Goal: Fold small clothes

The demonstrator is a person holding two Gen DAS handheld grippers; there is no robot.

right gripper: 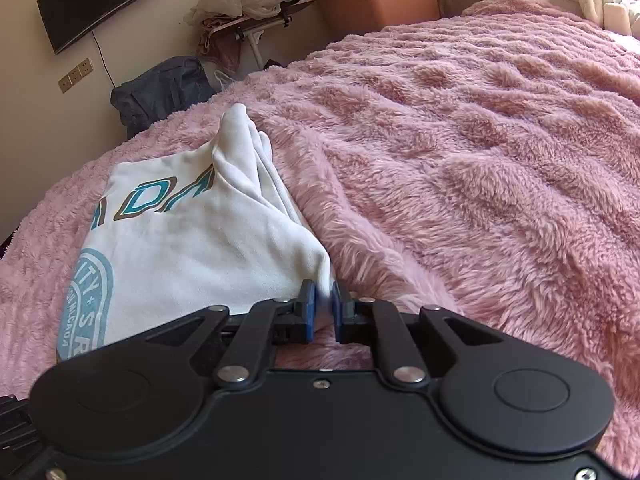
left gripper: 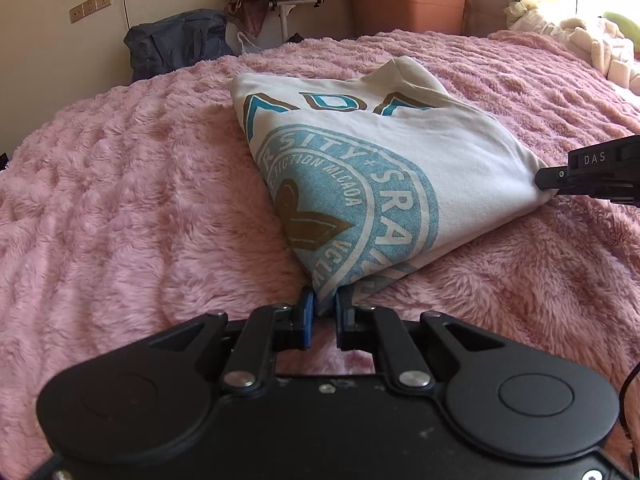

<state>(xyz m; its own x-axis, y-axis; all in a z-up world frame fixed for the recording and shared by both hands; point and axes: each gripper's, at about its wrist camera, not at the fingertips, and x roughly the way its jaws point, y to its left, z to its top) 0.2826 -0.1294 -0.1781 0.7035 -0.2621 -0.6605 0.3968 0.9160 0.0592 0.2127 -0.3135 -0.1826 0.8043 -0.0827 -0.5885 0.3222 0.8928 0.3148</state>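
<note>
Pinching shirt (left gripper: 400, 152) corners: both grippers' fingers (left gripper: 307, 309).

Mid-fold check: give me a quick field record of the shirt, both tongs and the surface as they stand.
garment: white printed T-shirt, partly folded, teal and brown print facing up
surface: pink fluffy blanket
left tongs: shut on the shirt's near corner
right tongs: shut on the other near corner, where the layers bunch
lift: both gripped corners look raised slightly, far edge lying on the blanket
background: salmon storage bin, dark bag beside the bed
</note>
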